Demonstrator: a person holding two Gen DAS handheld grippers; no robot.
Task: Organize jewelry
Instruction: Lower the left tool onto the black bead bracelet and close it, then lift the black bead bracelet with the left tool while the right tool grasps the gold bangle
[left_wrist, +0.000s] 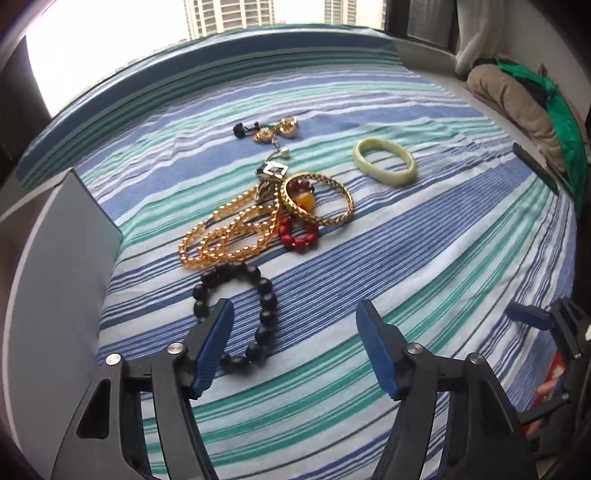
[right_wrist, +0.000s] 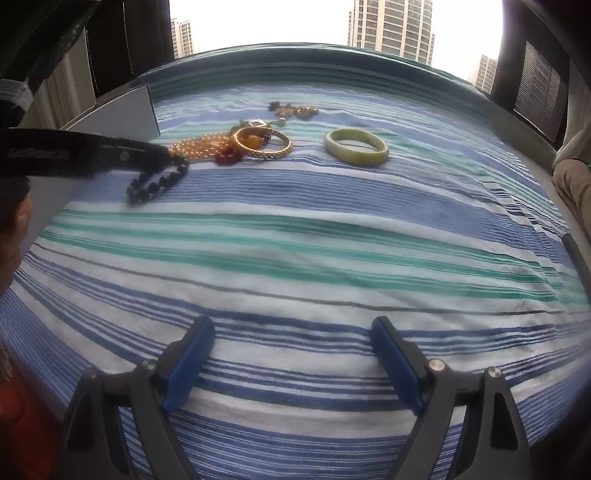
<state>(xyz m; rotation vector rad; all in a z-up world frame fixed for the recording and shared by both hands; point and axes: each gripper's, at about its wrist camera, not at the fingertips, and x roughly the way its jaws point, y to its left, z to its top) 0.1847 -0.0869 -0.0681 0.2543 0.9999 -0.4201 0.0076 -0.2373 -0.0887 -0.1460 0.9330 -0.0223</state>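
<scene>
Left wrist view: left claw (left_wrist: 295, 343) half-spread, gripping nothing, poised over black bead bracelet (left_wrist: 236, 314) on striped bed (left_wrist: 424, 277). Risked snagging tangled gold beads (left_wrist: 225, 240) and gold bangle (left_wrist: 317, 199) just beyond.

Right wrist view: right claw (right_wrist: 291, 363) wide, empty, well apart from jade bangle (right_wrist: 356, 146). Risked beads slipping.

Striped bedsheet (left_wrist: 424, 258), black bead bracelet (left_wrist: 264, 295), gold necklace (left_wrist: 221, 236), jade bangle (left_wrist: 384, 160)

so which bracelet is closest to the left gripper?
The black beaded bracelet, right at the left gripper. The gold bangle, red beaded bracelet and green bangle lie farther away.
</scene>
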